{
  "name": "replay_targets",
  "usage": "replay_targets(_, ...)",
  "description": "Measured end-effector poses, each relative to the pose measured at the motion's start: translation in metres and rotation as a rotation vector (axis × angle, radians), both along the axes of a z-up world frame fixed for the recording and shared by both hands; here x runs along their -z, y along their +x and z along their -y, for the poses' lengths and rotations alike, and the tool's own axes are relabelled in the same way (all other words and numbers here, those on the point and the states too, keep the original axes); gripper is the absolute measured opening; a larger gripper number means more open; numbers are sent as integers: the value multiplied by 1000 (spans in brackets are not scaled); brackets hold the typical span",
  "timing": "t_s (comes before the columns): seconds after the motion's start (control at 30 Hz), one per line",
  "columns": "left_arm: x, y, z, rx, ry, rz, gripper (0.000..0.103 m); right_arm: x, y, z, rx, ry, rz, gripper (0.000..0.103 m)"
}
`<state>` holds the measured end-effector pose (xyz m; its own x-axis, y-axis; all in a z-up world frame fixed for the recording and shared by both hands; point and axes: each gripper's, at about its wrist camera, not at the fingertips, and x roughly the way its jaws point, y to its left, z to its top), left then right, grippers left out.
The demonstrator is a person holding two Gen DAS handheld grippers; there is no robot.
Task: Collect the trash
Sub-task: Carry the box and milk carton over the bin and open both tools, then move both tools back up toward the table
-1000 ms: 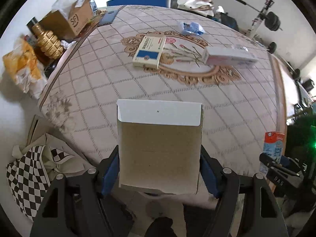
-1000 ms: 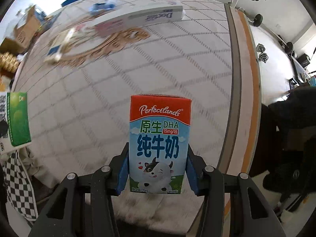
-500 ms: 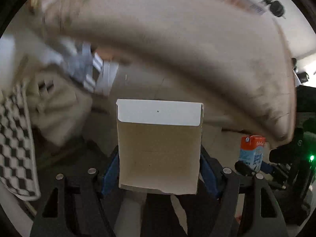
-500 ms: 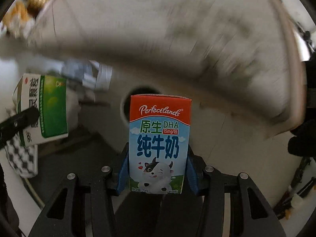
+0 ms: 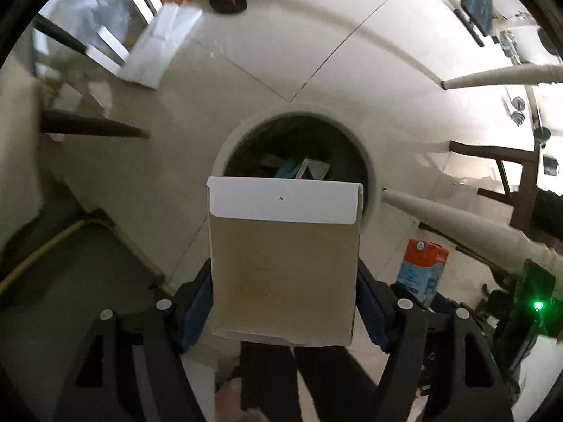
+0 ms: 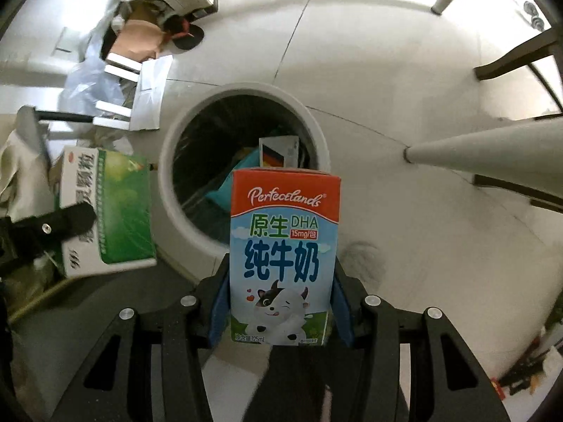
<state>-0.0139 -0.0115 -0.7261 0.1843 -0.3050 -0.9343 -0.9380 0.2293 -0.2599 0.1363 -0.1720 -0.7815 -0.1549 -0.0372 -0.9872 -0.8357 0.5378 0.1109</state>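
Left hand-held gripper [image 5: 283, 302] clamps a cardboard box [image 5: 283, 263]; right hand-held gripper [image 6: 279, 302] clamps a milk carton [image 6: 283, 256]. Both hang near the trash bin [image 6: 242, 91] rim. Released off-centre, either could strike the rim and drop onto the floor [image 6: 387, 70].

open bin mouth [image 6: 246, 91], table leg [image 6: 485, 149] beside

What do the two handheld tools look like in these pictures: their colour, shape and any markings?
Both look alike. The left tool and the right tool have black, angular linkage bodies with triangular cut-outs and round silver screw heads. The fingers carry blue pads on their inner faces. No cables, sleeves or printed markings show on either, though a green light glows by the right tool in the left view.
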Motion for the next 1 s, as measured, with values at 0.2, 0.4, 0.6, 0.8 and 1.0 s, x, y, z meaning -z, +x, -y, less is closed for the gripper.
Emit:
replay_targets(0.2, 40, -4, -10, -22, 5, 17, 93, 48, 5, -25, -34, 21, 2, 52)
replay_targets(0.4, 27, -29, -10, -46, 90, -47, 103, 65, 1, -46, -49, 53, 11, 103)
replay_targets(0.6, 0, -46, 1, -13, 266, -158, 103, 50, -18, -52, -116, 59, 74, 103)
replay_targets(0.8, -10, -48, 17, 17, 290, -196, 103, 32, -29, -50, -140, 54, 139, 103)
replay_targets(1.0, -26, -45, 32, 23, 308, -227, 103, 9, -29, -38, -140, 38, 193, 103)
